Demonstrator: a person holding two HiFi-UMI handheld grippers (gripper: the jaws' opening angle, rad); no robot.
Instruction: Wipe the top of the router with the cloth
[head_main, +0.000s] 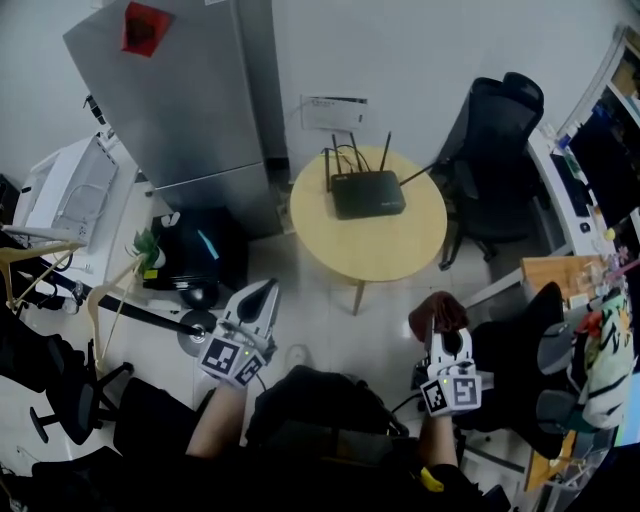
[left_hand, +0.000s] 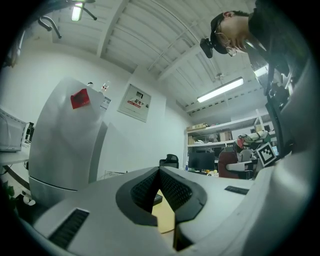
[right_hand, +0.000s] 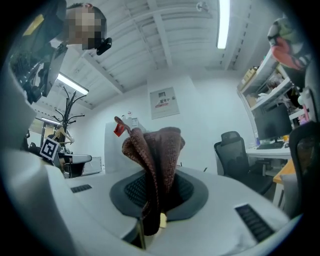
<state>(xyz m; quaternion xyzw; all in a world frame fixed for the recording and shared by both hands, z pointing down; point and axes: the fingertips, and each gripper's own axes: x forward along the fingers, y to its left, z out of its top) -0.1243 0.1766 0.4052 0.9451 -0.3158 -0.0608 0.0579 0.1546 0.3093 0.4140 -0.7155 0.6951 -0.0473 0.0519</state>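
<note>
A black router (head_main: 367, 192) with several upright antennas sits on the round yellow table (head_main: 400, 245), toward its far side. My right gripper (head_main: 447, 325) is shut on a dark red knitted cloth (head_main: 437, 311), which stands up bunched between the jaws (right_hand: 152, 160). It hangs well short of the table's near right edge. My left gripper (head_main: 259, 296) is held low at the table's near left, jaws closed to a narrow slit with nothing in them (left_hand: 160, 200); a sliver of the table top (left_hand: 164, 220) shows through the slit.
A tall grey cabinet (head_main: 185, 100) stands left of the table. A black office chair (head_main: 495, 150) is at the table's right, with a desk (head_main: 590, 200) behind it. A coat rack (head_main: 60, 290) and black boxes (head_main: 195, 255) crowd the floor at left.
</note>
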